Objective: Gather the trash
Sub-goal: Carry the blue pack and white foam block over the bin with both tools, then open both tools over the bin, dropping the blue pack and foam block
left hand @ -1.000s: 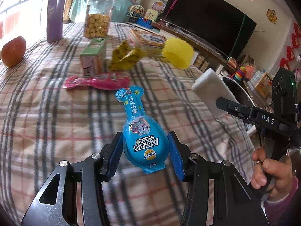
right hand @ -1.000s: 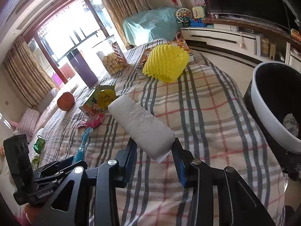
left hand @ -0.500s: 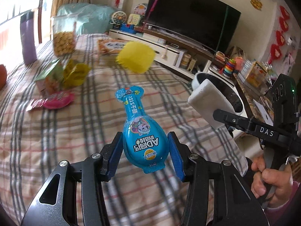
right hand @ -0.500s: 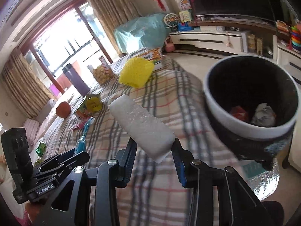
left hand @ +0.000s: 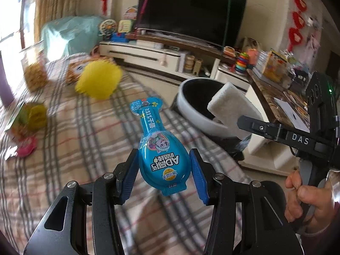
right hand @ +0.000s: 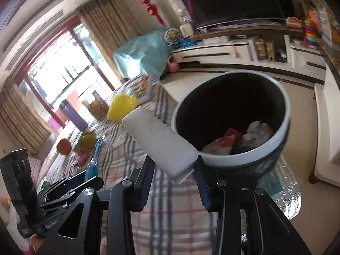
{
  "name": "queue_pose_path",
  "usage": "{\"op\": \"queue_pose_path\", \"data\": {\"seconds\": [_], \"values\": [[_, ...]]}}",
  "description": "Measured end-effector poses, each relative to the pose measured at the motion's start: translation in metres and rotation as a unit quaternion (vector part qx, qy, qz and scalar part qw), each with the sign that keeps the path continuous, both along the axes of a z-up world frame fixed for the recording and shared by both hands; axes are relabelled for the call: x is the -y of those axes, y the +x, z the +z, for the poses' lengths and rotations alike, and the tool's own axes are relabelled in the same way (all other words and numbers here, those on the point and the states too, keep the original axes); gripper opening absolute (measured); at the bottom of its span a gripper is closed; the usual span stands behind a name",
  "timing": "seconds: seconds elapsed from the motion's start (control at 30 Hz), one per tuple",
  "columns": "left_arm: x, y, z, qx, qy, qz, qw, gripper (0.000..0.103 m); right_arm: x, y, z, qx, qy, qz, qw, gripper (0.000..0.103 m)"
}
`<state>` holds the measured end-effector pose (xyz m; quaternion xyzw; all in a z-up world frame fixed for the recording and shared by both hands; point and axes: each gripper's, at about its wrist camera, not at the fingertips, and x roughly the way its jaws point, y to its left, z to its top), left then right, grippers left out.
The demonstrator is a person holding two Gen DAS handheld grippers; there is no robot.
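The left hand-held gripper [left hand: 163,170] is clamping a blue drink pouch [left hand: 158,148] by its wide lower body, with both blue pads pressing its sides and its narrow neck sticking forward past the fingertips. The right hand-held gripper [right hand: 175,170] is gripping a white foam block [right hand: 158,142] near one end, so the rest of the block is jutting forward and up to the left of the jaws. A person's hand [left hand: 306,197] is wrapping the right tool's handle.

Just ahead of the right hand-held gripper, and ahead to the right of the left one, a black trash bin with a white rim [right hand: 231,161] is standing beside the plaid-covered surface [left hand: 85,131]; crumpled wrappers [right hand: 238,138] are lying inside it. The foam block's far end is overlapping the bin's rim in the left view.

Farther ahead and left of both tools, a yellow spiky item [left hand: 97,80], a yellow-green wrapper [left hand: 31,114] and a pink wrapper [left hand: 26,147] are lying on the surface, blurred.
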<state>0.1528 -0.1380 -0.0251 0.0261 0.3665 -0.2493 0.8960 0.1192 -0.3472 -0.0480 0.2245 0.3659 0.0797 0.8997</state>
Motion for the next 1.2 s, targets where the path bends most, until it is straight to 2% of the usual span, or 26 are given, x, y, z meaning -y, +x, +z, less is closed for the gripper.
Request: {"op": "queue_pose_path", "data": {"seconds": [0.53, 1.2], "values": [[0.073, 0.03, 0.01, 0.006, 0.012, -0.052, 0.9986, 0.047, 0.062, 0.018, 0.002, -0.005, -0.01, -0.058, 0.998, 0.039], [0.121, 0.065, 0.004, -0.004, 0.034, -0.073, 0.9967, 0.047, 0.088, 0.048, -0.002, -0.019, -0.02, -0.065, 0.998, 0.039]]}}
